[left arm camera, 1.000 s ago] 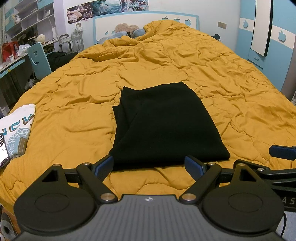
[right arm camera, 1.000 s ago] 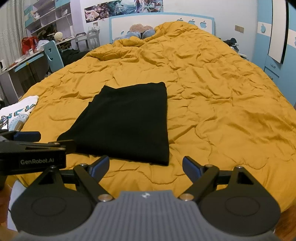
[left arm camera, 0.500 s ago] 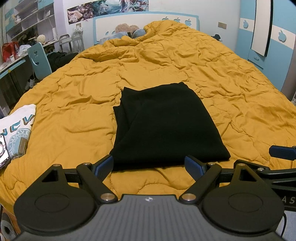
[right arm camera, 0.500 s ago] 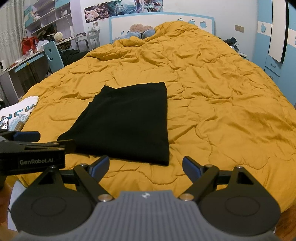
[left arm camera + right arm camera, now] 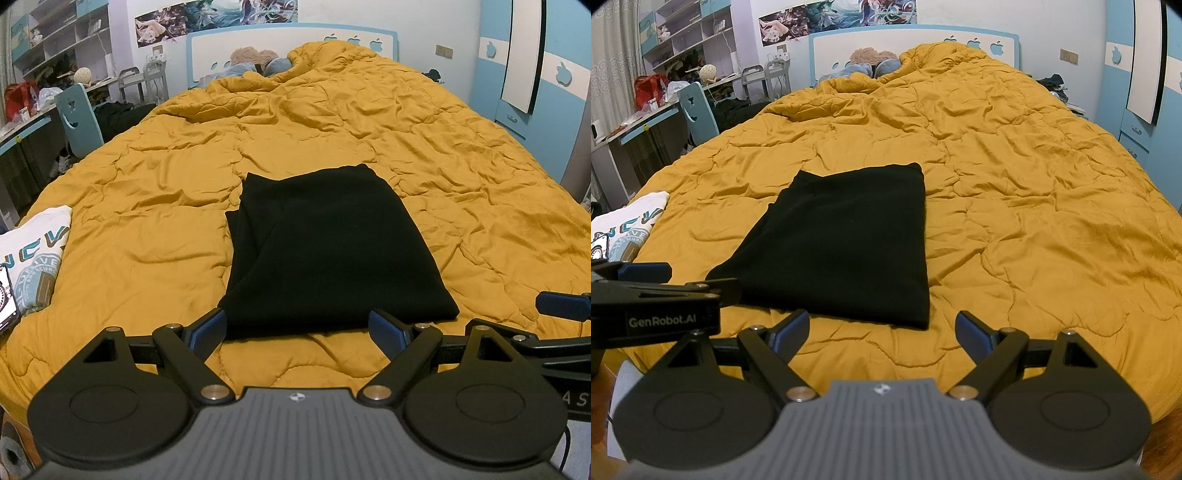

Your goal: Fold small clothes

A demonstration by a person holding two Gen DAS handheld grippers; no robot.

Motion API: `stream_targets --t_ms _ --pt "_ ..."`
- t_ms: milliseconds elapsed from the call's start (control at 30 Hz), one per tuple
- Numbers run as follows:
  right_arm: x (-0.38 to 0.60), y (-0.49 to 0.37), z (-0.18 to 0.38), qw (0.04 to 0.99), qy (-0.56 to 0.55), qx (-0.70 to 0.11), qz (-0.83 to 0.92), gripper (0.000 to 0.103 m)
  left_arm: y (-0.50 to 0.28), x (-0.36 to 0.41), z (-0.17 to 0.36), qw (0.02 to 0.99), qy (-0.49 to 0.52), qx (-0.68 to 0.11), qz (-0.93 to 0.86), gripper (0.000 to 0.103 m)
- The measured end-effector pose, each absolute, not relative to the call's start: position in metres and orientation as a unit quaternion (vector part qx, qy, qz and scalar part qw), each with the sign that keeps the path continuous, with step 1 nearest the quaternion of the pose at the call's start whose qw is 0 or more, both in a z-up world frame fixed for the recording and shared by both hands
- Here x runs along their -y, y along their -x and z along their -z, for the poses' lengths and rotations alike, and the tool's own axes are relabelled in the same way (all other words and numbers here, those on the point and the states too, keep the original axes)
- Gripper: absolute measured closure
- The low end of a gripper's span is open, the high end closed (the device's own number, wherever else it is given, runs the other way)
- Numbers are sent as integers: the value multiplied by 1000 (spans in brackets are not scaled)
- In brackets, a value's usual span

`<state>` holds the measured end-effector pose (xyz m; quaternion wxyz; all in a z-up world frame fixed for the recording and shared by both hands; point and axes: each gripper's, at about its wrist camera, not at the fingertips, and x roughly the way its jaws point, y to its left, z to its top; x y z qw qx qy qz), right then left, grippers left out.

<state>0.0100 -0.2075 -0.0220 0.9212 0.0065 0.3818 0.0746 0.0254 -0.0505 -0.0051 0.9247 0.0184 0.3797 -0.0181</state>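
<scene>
Two wide-open claws hang at the near edge of the bed; the left claw (image 5: 297, 328) and right claw (image 5: 882, 330) hold nothing and touch nothing; the soft black folded cloth (image 5: 328, 251) lies flat on the puffy yellow quilt (image 5: 461, 177); pinching only its top layer could pull the fold apart, or snag the quilt.

Your bed (image 5: 461, 155) under a rumpled mustard quilt.
On it you had a folded black garment (image 5: 325, 247) lying flat near the middle, and a white printed shirt (image 5: 35, 254) at the left edge, well apart, with a phone (image 5: 6, 295) resting on it.
</scene>
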Motion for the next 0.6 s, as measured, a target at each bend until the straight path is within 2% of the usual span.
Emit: stream_targets --t_ms 600 --pt "208 -10 23 922 -7 -381 -75 21 -25 50 4 925 -19 -378 17 3"
